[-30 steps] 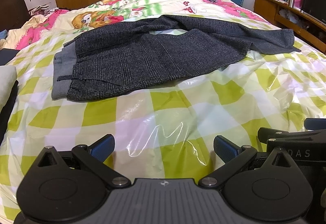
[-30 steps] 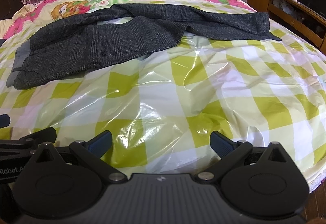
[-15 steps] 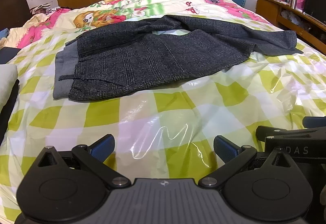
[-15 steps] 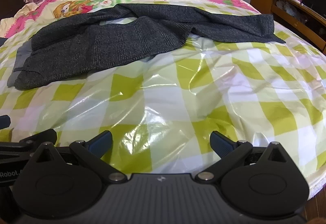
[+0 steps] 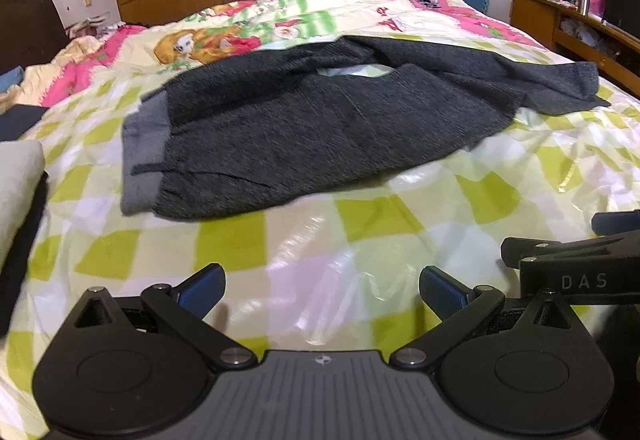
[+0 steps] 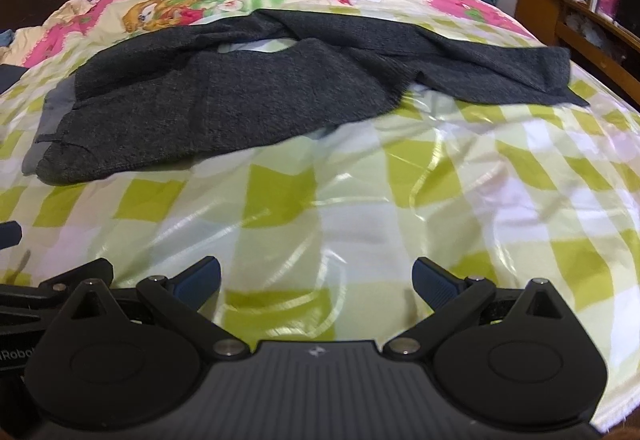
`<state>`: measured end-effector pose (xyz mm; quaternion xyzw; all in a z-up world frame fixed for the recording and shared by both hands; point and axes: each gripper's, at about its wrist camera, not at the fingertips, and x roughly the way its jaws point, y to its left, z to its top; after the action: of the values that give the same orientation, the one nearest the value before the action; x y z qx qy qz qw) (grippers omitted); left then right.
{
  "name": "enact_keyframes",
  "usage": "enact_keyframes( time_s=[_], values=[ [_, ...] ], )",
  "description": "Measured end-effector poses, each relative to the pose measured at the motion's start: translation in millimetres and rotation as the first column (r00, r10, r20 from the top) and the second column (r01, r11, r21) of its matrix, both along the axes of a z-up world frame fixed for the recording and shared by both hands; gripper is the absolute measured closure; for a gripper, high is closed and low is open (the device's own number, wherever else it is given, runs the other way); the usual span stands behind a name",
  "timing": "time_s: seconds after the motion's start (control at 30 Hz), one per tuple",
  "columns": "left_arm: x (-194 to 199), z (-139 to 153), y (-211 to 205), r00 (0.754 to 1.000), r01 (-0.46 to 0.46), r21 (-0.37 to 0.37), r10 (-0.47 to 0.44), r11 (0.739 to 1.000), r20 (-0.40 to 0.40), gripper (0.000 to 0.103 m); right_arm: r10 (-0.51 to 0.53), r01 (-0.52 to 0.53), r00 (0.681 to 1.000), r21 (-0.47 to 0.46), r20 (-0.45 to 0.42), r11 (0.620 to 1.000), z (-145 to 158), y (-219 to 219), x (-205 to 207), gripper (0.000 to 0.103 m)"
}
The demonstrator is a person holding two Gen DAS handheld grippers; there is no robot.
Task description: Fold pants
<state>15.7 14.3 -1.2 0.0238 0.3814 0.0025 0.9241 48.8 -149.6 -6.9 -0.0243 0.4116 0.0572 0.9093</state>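
Dark grey pants (image 5: 304, 128) lie spread across the bed, waistband with a lighter grey lining at the left, one leg stretching to the right. They also show in the right wrist view (image 6: 248, 100). My left gripper (image 5: 322, 290) is open and empty, low over the checked cover in front of the pants. My right gripper (image 6: 316, 280) is open and empty too, just right of the left one, short of the pants' near edge.
The bed has a shiny green-and-white checked plastic cover (image 5: 360, 240) over a cartoon quilt (image 5: 224, 36). Folded cloth (image 5: 18, 176) lies at the left edge. A wooden shelf unit (image 5: 572, 28) stands on the right, with wardrobes and a door behind.
Both grippers have moved forward toward the pants, which now look larger and nearer. Both stay open and empty.
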Motion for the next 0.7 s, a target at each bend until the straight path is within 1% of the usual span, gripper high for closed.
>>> enact_keyframes(
  time_s=[0.1,0.17,0.27,0.37,0.47,0.57,0.63,0.7],
  values=[
    [6.1,0.5,12.0,1.0,-0.007,0.043,0.006,0.999,0.018,0.0,0.053,-0.053,0.998,0.002,0.022,0.999,4.3,11.8,9.5,0.001],
    [12.6,0.2,22.6,1.0,0.002,0.075,-0.004,0.997,0.026,0.0,0.115,-0.114,0.992,-0.014,0.047,0.993,7.4,22.6,18.4,0.001],
    [25.0,-1.9,39.3,0.999,-0.004,0.147,-0.003,0.989,0.046,0.0,0.224,-0.222,0.973,-0.039,0.06,0.974,7.8,40.5,34.9,0.002],
    [41.3,-5.9,61.7,1.0,-0.002,0.169,-0.003,0.986,0.031,0.0,0.329,-0.325,0.942,-0.057,0.068,0.944,7.9,63.0,54.5,0.003],
    [56.9,-14.7,81.4,1.0,0.018,0.216,-0.019,0.976,0.002,0.001,0.44,-0.435,0.895,-0.081,0.071,0.897,5.4,88.8,73.6,0.003],
    [66.5,-22.6,97.8,0.998,0.06,0.273,-0.056,0.96,-0.022,0.005,0.557,-0.546,0.828,-0.13,0.063,0.827,-2.4,113.9,90.1,0.005],
    [71.5,-25.3,107.5,0.994,0.112,0.281,-0.106,0.953,-0.036,0.008,0.615,-0.603,0.787,-0.16,0.039,0.782,-9.6,125.7,97.6,0.01],
    [76.4,-25.7,115.0,0.987,0.16,0.282,-0.153,0.946,-0.048,0.01,0.662,-0.65,0.75,-0.179,0.011,0.739,-16.7,131.5,103.8,0.012]
  ],
)
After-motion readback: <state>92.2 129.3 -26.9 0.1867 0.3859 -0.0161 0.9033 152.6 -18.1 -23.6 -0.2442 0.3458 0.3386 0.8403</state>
